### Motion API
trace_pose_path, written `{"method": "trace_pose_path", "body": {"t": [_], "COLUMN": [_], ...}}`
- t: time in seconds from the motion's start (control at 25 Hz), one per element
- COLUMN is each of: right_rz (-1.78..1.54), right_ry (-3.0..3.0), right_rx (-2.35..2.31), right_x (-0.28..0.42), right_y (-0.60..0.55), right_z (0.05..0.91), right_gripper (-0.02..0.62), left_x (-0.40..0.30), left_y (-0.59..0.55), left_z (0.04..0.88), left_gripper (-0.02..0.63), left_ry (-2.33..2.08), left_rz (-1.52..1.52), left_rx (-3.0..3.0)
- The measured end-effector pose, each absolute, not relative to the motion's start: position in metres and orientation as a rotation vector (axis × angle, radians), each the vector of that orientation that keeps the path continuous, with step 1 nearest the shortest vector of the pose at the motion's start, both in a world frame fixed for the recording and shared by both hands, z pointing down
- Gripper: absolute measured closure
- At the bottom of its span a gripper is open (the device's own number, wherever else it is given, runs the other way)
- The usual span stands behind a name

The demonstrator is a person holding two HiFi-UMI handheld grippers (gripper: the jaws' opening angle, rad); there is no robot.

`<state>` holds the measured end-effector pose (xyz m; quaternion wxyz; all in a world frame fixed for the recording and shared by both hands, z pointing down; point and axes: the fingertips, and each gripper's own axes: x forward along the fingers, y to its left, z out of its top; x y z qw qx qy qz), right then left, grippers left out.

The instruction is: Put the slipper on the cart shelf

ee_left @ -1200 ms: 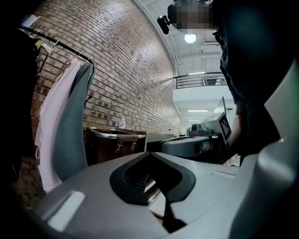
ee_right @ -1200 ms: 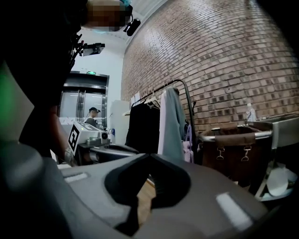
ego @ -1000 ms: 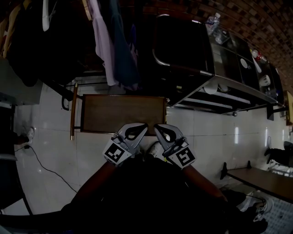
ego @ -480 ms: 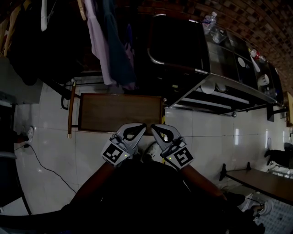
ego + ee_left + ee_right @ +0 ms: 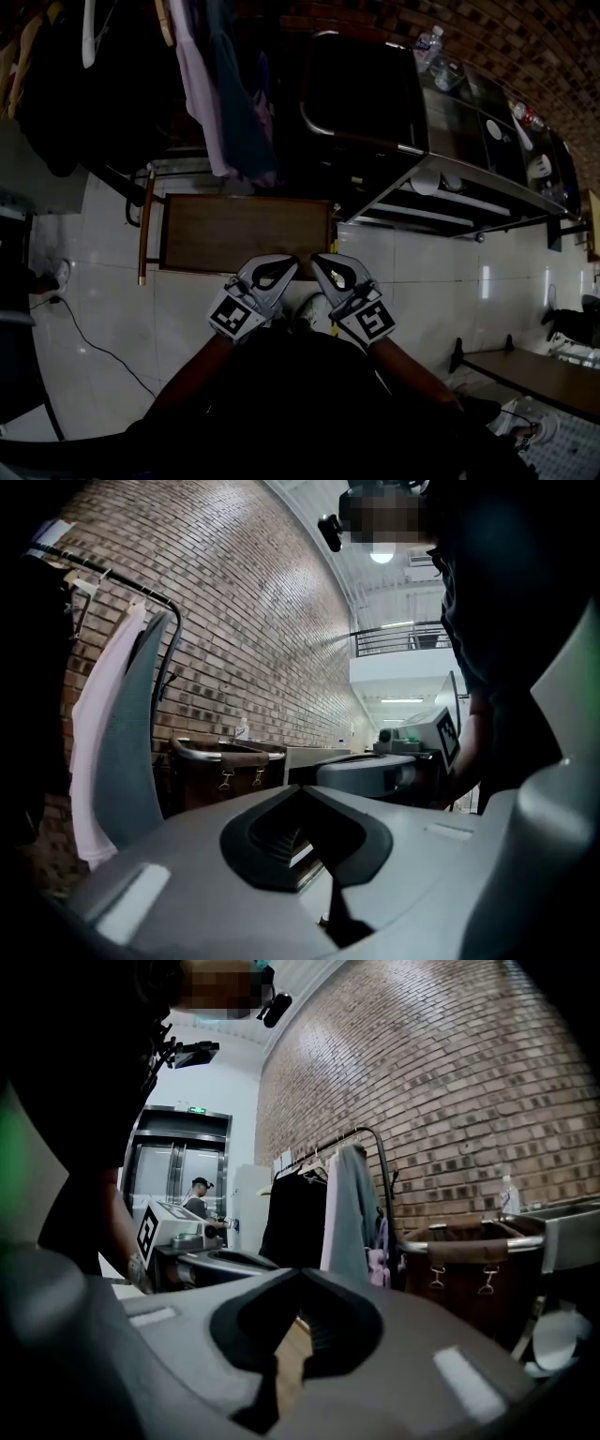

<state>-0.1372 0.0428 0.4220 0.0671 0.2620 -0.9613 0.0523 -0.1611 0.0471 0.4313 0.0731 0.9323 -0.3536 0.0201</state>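
The head view is dim and underexposed: the clothes (image 5: 220, 94) and the person's torso (image 5: 309, 403) sink to near black. Only the pale floor (image 5: 441, 272) is bright, with 2 short glare streaks (image 5: 485, 277). Both gripper views are brighter: a ceiling lamp (image 5: 382, 556) glows and the brick wall (image 5: 234, 621) is evenly lit. All 3 pictures bow at the edges, with black corners. The left gripper (image 5: 300, 789) and right gripper (image 5: 302, 1272), close to the lens, look soft.

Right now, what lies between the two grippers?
In the head view, a pale thing, perhaps the slipper, shows in the gap between the left gripper and right gripper.
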Motion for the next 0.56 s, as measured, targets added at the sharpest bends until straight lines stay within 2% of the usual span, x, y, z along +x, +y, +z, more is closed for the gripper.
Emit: {"method": "trace_pose_path", "body": {"t": [0.56], "right_rz": [0.148], "right_ry": [-2.903], "right_rx": [0.787], "right_x": [-0.152], "right_y": [0.047], "right_z": [0.427], "right_gripper": [0.595], "left_x": [-0.175], "left_y": [0.046], "left_z": [0.444], "left_gripper": [0.603], "left_ry": [-1.058], "left_rz": [0.106], "left_rx": [2.809]}}
